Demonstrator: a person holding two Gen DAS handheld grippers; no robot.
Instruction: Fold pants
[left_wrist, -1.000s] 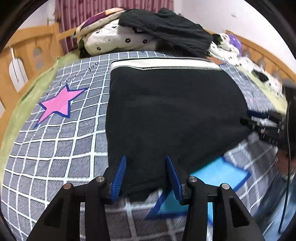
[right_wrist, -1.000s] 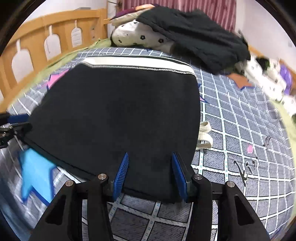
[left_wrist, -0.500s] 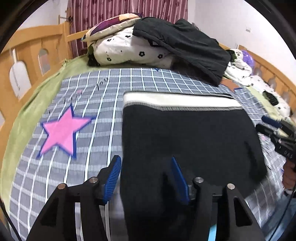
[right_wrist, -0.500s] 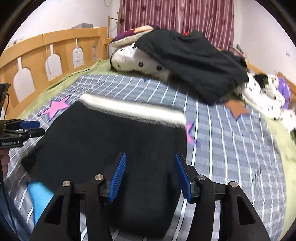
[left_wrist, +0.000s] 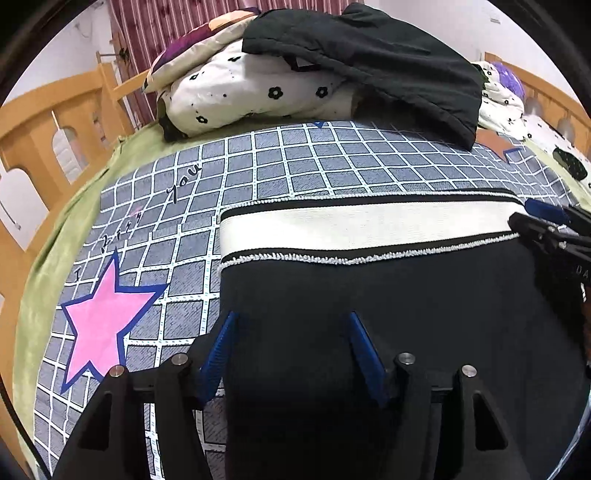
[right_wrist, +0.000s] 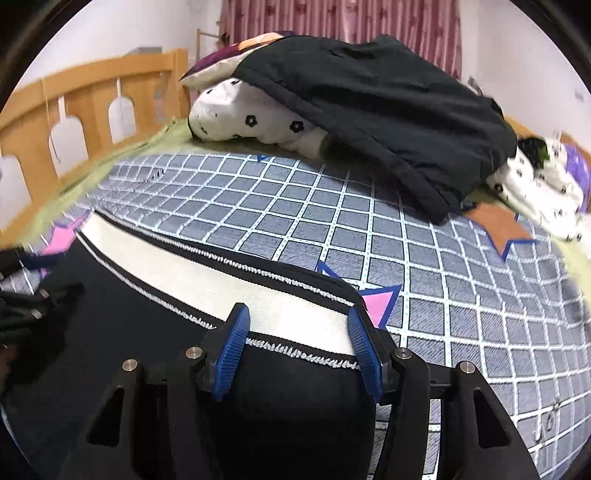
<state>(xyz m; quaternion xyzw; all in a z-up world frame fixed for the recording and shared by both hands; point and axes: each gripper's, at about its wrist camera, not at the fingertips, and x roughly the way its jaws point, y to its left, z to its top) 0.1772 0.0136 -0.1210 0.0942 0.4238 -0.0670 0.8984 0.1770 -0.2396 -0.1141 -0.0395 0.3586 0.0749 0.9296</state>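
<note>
Checked bedspread (left_wrist: 332, 162) fills most of the view, and the black pants (left_wrist: 424, 295) lie flat on its near half, white waistband (left_wrist: 362, 230) at the far edge. Looks mid-fold to me. Left gripper (left_wrist: 291, 350) and right gripper (right_wrist: 299, 347) both gape wide, holding nothing. Next they'd need a fresh grip on an edge.

Pants (left_wrist: 369, 295) flat on the bedspread (left_wrist: 295, 162), waistband (left_wrist: 362, 229) at the far end, pillow pile (left_wrist: 258, 92) behind it, star (left_wrist: 99, 321) to the left, bed rail (left_wrist: 44, 122) beyond
</note>
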